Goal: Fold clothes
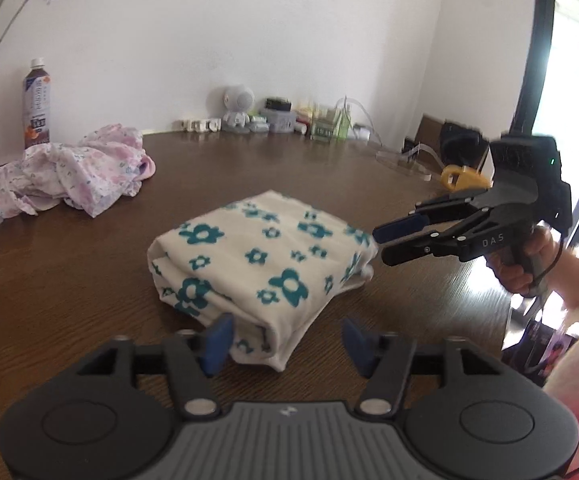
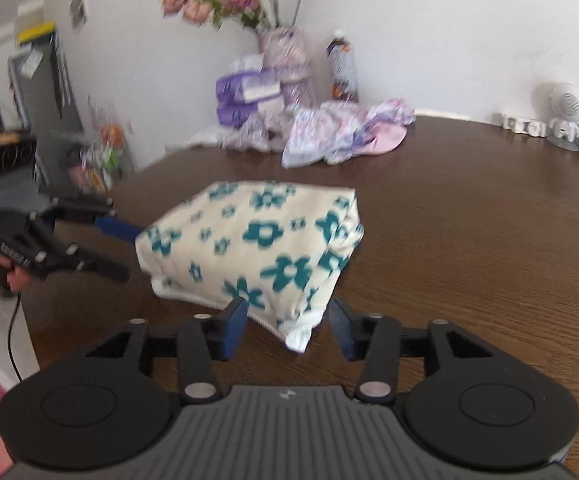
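The folded garment, cream with teal flowers, lay as a thick rectangular bundle near the middle of the brown table. Its long axis ran diagonally across the tabletop, one corner pointing toward the left gripper and the opposite end toward the far wall.

The left gripper stood released, jaws spread, with a corner of the bundle lying between the blue pads; contact could not be confirmed. The right gripper was likewise released, jaws apart, a drooping corner of the bundle between them.

The left wrist view showed the right gripper side-on, held in a hand at the bundle's right edge. The right wrist view, blurred, showed a vase of flowers and a crumpled pink garment at the table's far edge.
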Demonstrator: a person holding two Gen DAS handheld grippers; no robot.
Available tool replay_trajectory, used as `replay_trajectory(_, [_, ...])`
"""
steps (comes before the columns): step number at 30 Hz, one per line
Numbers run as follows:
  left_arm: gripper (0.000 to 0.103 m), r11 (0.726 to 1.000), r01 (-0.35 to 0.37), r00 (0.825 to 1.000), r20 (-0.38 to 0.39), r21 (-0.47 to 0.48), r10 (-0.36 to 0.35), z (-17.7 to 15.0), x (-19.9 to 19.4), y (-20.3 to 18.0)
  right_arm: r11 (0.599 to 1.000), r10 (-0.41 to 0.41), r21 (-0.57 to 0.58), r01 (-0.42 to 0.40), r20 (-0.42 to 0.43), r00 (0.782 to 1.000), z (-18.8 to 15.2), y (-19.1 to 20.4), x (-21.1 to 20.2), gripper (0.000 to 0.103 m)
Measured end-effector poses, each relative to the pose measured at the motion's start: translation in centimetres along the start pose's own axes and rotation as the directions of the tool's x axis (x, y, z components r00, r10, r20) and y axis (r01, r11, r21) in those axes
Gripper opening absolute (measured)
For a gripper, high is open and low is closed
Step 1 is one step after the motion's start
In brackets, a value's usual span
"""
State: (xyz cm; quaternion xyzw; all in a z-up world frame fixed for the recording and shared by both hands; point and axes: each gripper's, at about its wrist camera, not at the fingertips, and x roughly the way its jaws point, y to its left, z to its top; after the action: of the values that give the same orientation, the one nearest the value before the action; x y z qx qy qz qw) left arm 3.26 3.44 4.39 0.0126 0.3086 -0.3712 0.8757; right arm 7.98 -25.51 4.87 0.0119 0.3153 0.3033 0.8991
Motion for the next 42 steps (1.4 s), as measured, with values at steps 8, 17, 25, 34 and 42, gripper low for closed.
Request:
replay_trajectory(8, [0.059, 0.909, -0.089, 0.995, -0.004, -0.407, 0.096, 3.6, 1.7, 4.5, 0.975, -0.105, 0.202, 0.092, 0.054, 0.993, 4.3, -1.1, 1.2, 0.049])
replay_trajectory(17, [0.031, 0.785, 0.027, 1.000, 0.023, -0.619, -0.016, 1.7, 4.7, 6.9, 0.917, -0.036, 0.393, 0.076, -0.108, 0.993, 4.0, -2.7, 7.0, 0.017])
replay_trajectory(25, [0.042, 0.626, 0.143, 0.987, 0.154, -0.766, -0.037, -0.6, 3.2, 9.0, 0.891, 0.031, 0.455, 0.002, -0.064, 0.997, 3.5, -4.2, 5.9, 0.035])
replay_trajectory(34, [0.031, 0.601, 0.141, 0.988, 0.149, -0.787, -0.037, -1.0, 4.2, 8.7, 0.843, 0.085, 0.536, -0.049, -0.044, 0.995, 2.8, -5.4, 6.2, 0.010])
replay_trajectory(42, [0.012, 0.525, 0.275, 0.952, 0.304, -0.806, -0.033, -2.9, 3.7, 8.8, 0.754, 0.165, 0.638, -0.155, 0.044, 0.985, 1.0, -7.4, 6.2, 0.009])
